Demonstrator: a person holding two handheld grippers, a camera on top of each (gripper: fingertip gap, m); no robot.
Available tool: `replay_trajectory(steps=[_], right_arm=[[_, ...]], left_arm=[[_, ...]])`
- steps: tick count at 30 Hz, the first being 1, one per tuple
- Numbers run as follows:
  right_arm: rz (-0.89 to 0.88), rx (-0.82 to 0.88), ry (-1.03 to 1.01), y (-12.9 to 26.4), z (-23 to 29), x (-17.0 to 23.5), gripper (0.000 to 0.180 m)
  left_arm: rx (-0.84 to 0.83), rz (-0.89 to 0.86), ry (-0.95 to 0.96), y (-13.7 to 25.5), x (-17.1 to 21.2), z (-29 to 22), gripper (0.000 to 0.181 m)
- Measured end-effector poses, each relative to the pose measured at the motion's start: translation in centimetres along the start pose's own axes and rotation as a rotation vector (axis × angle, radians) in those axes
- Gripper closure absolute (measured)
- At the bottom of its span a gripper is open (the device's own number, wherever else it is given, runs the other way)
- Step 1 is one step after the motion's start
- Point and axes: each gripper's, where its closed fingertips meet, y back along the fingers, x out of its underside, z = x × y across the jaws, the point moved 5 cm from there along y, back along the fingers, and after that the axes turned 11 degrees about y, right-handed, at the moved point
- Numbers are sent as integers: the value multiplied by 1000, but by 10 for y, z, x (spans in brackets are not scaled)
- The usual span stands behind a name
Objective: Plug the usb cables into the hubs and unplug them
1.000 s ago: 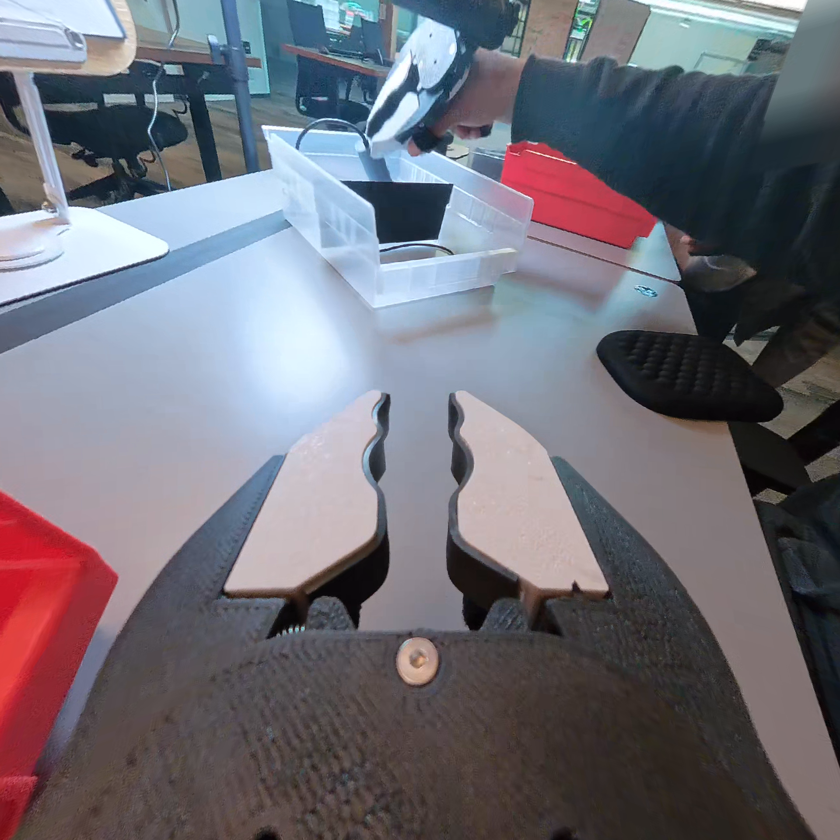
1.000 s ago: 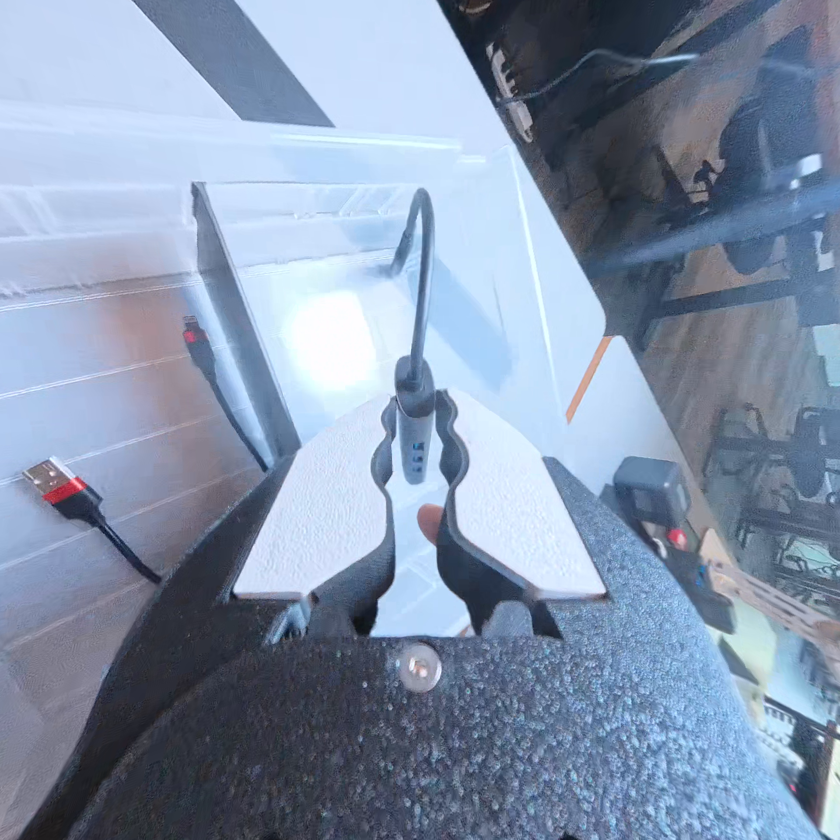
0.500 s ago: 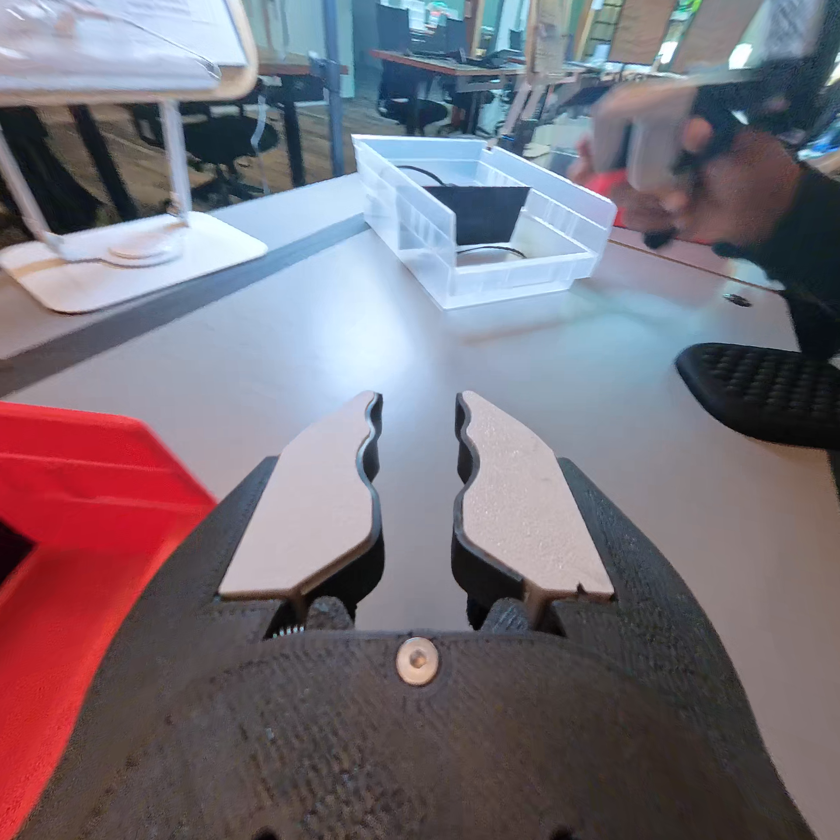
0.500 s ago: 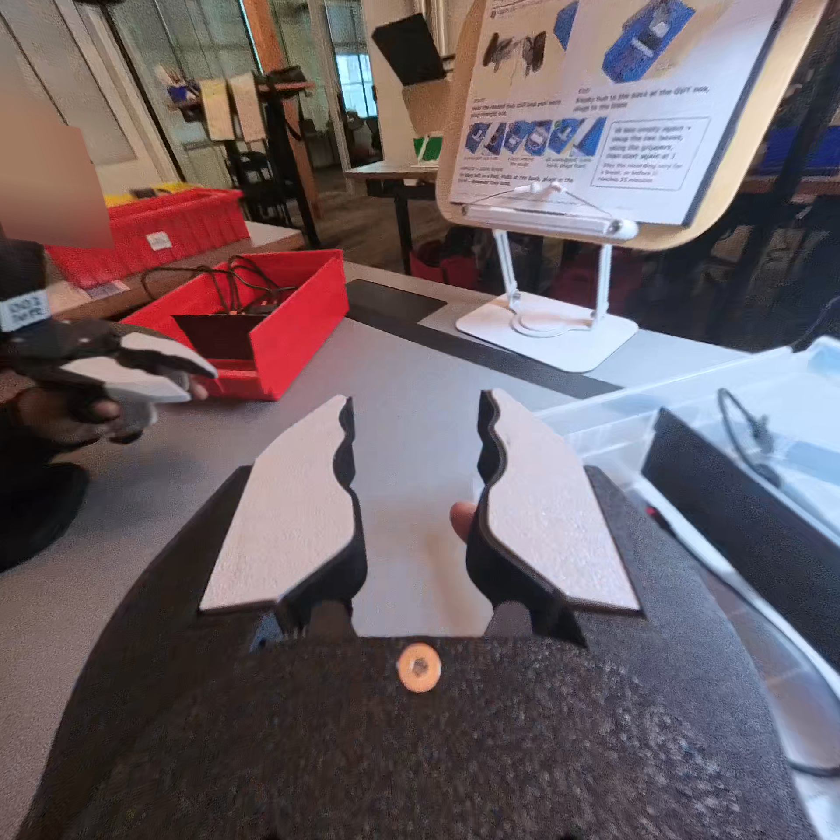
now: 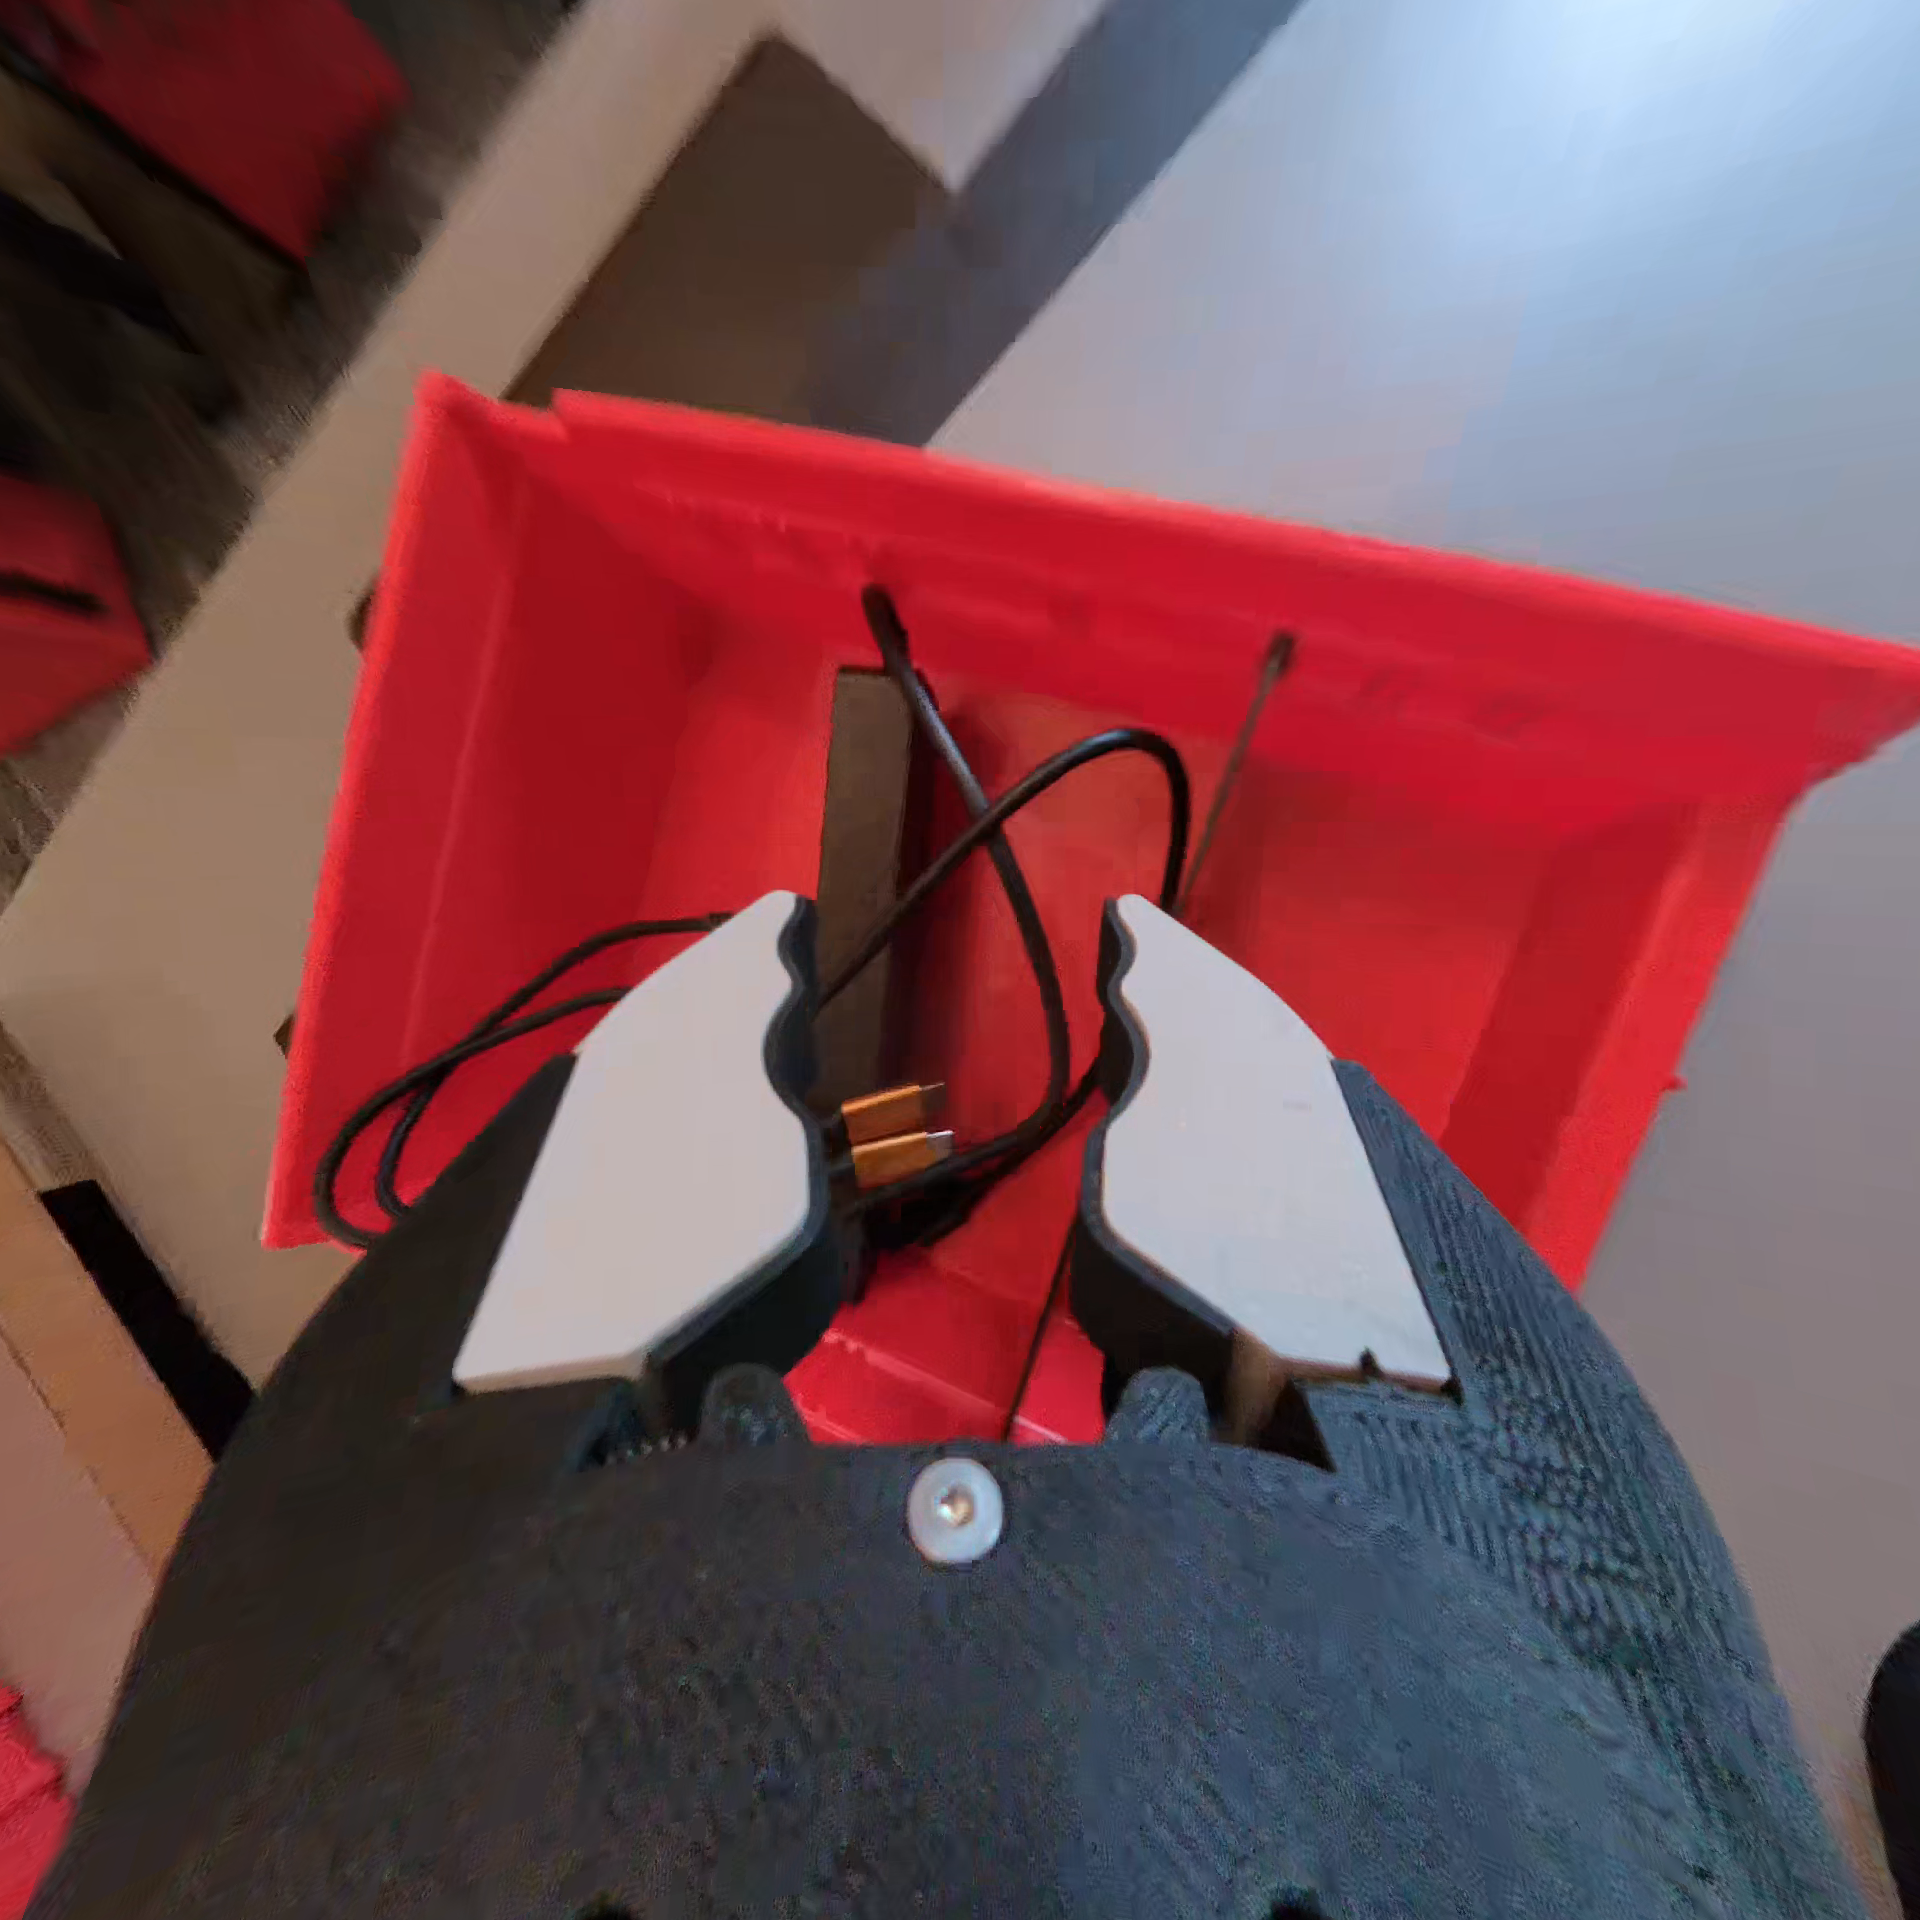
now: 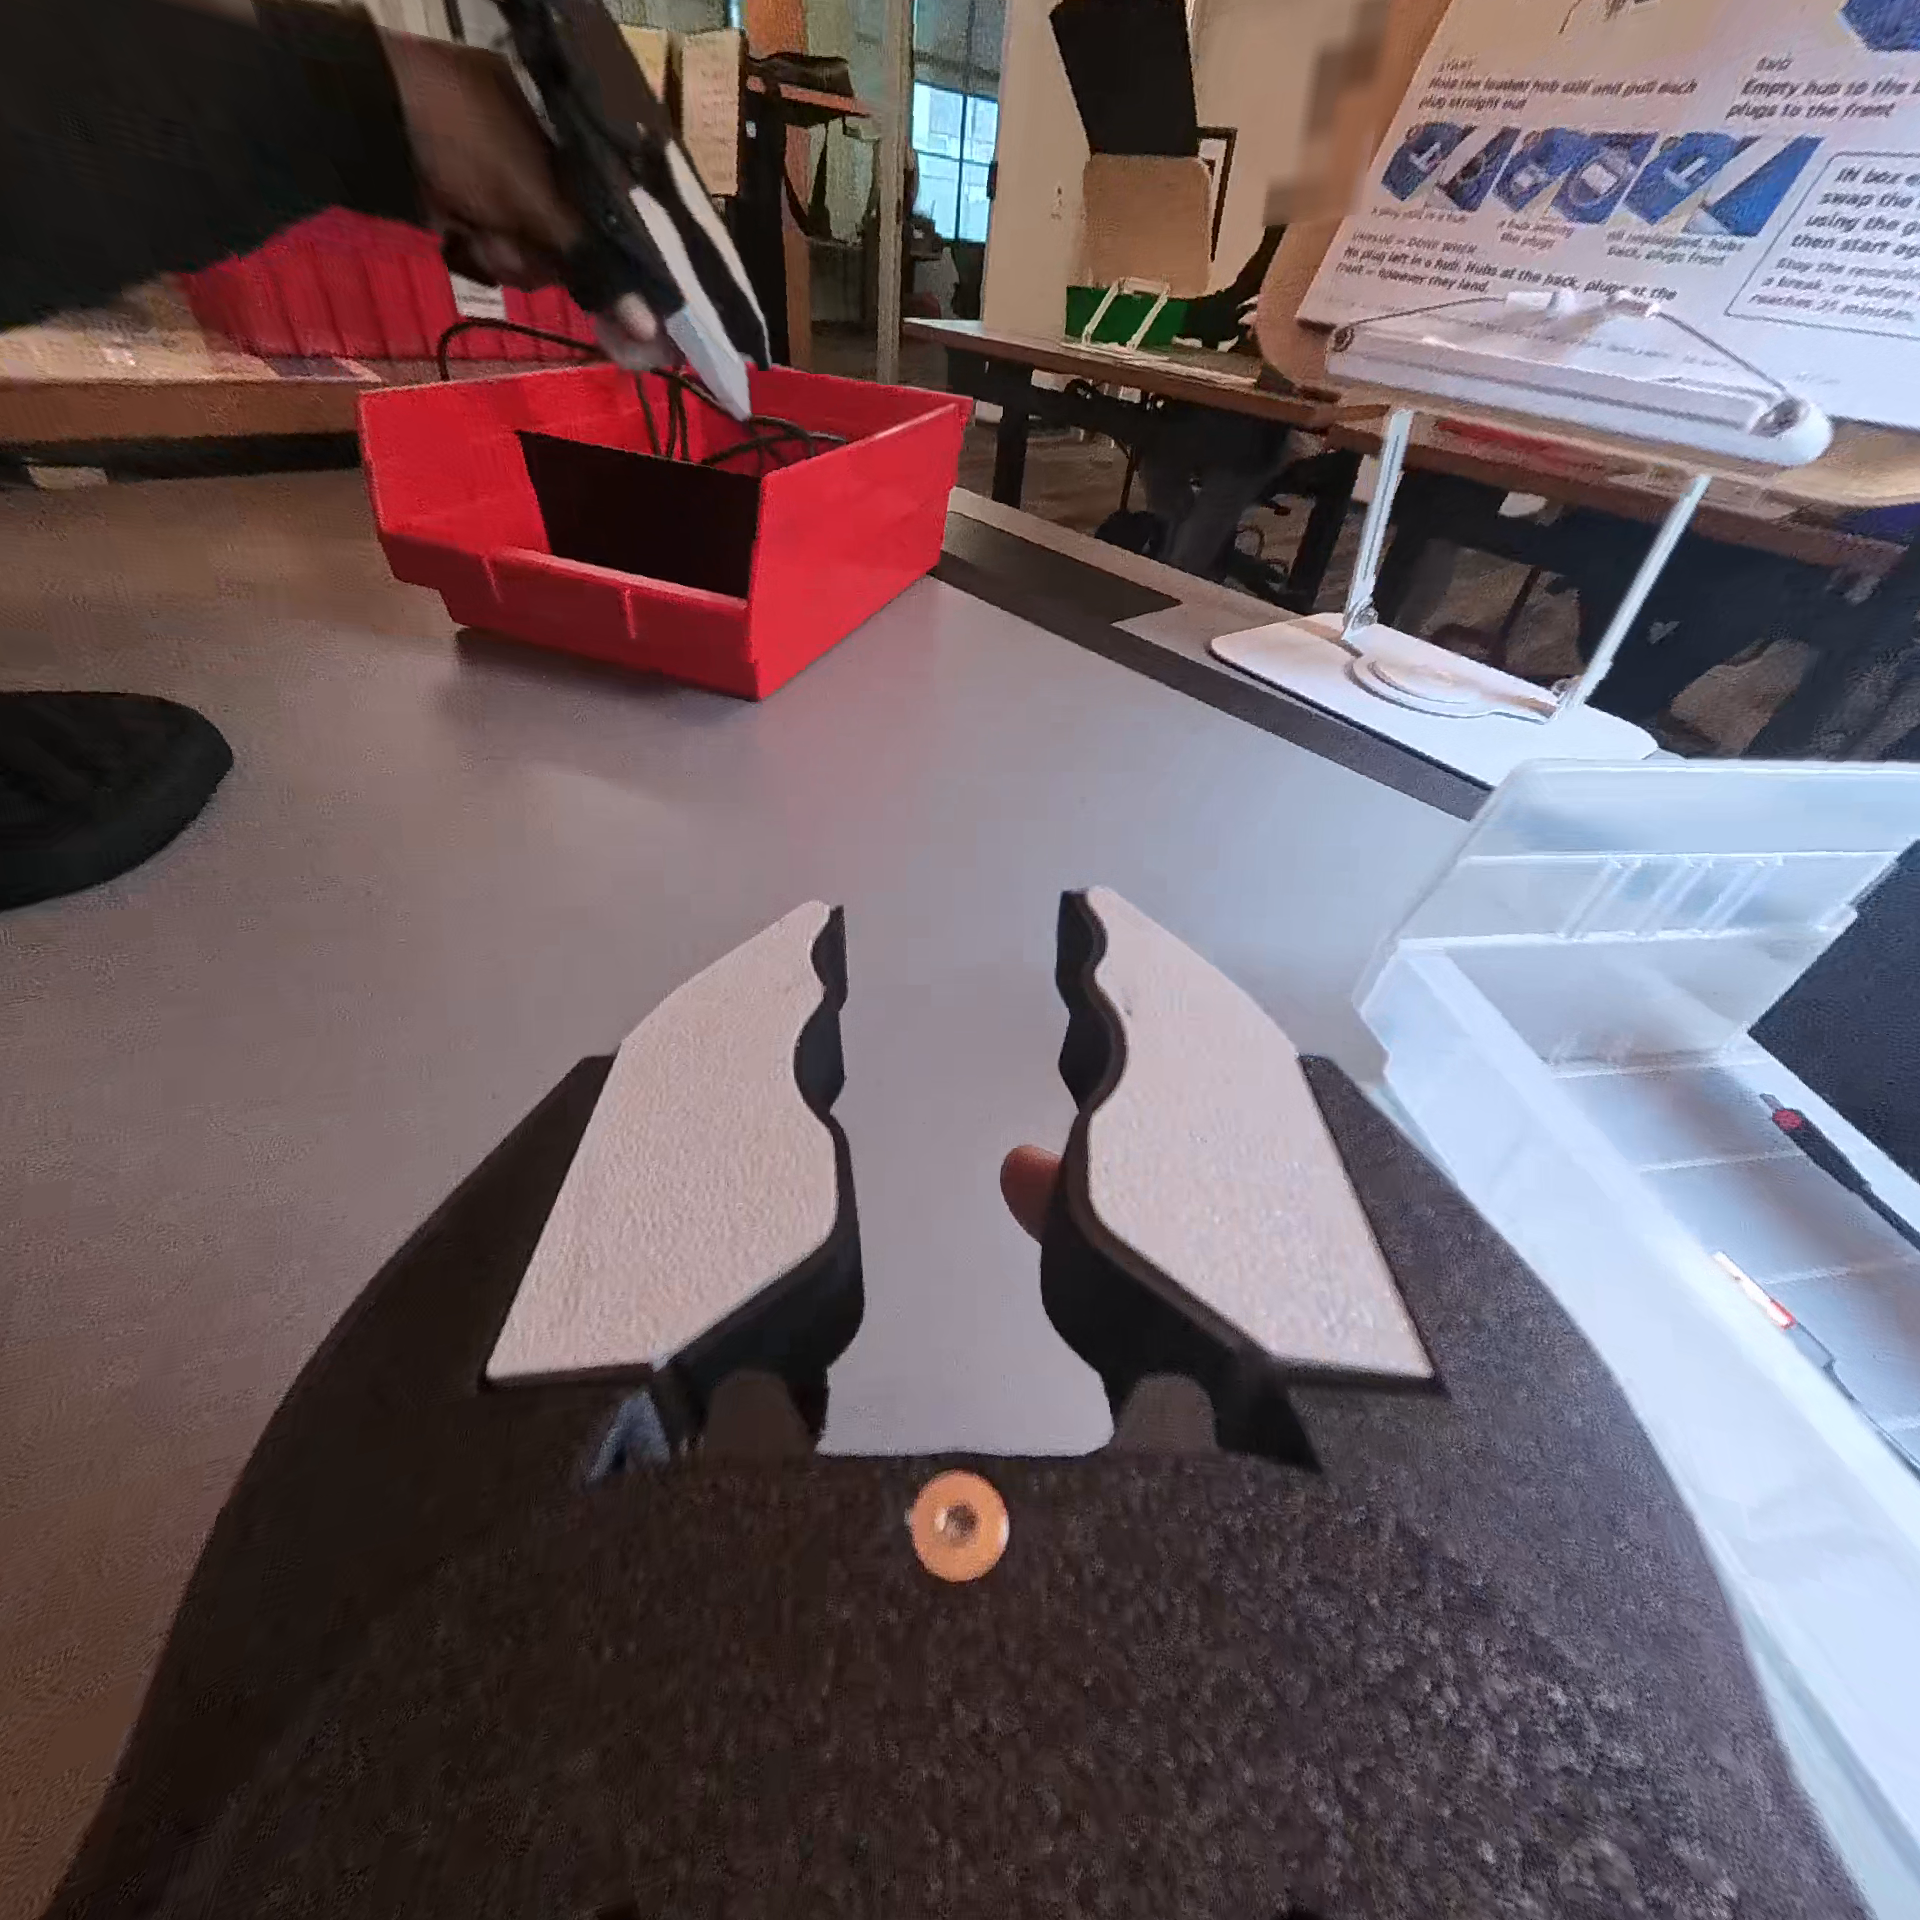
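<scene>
Left gripper (image 5: 951,997) is pointing down into the red bin (image 5: 1039,540), jaws spread wide and nothing between them yet. Right under it there's a tangle of thin black cables (image 5: 1039,935), and two orange-brown plugs (image 5: 894,1127) sit side by side just beside the left finger. A dark divider (image 5: 862,831) stands upright in the bin behind them. I can't make out a hub in there from this angle.

Right gripper (image 6: 951,1049) is also spread and empty, hovering low over the grey surface (image 6: 727,831), next to the clear bin (image 6: 1558,1039), which has a red-tipped cable (image 6: 1808,1138) lying in it. From that side you can see the left gripper dipped in the red bin well apart across the surface.

Handling-wise, my guess: these cables are light and floppy, so grabbing the cord just drags the whole knot along. Better to pinch the rigid plug body across its flat sides, just behind the metal tip. The plugs are small and smooth, so they could twist or slip in the jaws. And since two lie touching, it'd be easy to catch both.
</scene>
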Motion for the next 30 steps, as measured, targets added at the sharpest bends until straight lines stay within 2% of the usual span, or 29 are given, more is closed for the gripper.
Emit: replay_trajectory(steps=[1, 5, 7, 9, 11, 14, 17, 22, 26, 30], right_arm=[[10, -3, 1, -1, 0, 3, 141], [24, -4, -9, -2, -5, 8, 142], [28, 2, -18, -1, -8, 10, 142], [31, 6, -29, 0, -11, 11, 143], [36, 9, -39, 2, -13, 11, 145], [45, 15, -35, 3, -14, 14, 146], [46, 13, -25, 5, -13, 13, 146], [6, 4, -19, 5, -7, 6, 147], [-46, -11, -13, 2, 2, -13, 148], [-108, 14, 117, 1, 9, -51, 148]], left_arm=[[-8, 55, -22, -10, -1, 4, 128], [-55, 294, -115, -49, 0, 18, 115], [-74, 363, -150, -65, 2, 22, 116], [-85, 436, -188, -79, 8, 24, 122], [-126, 462, -251, -89, 12, 27, 146], [-189, 419, -288, -83, 6, 30, 151], [-277, 268, -316, -46, -13, 35, 153], [-417, -64, -390, 53, -49, 22, 154], [-533, -394, -512, 133, -76, -24, 155], [-583, -657, -697, 182, -90, -97, 155]])
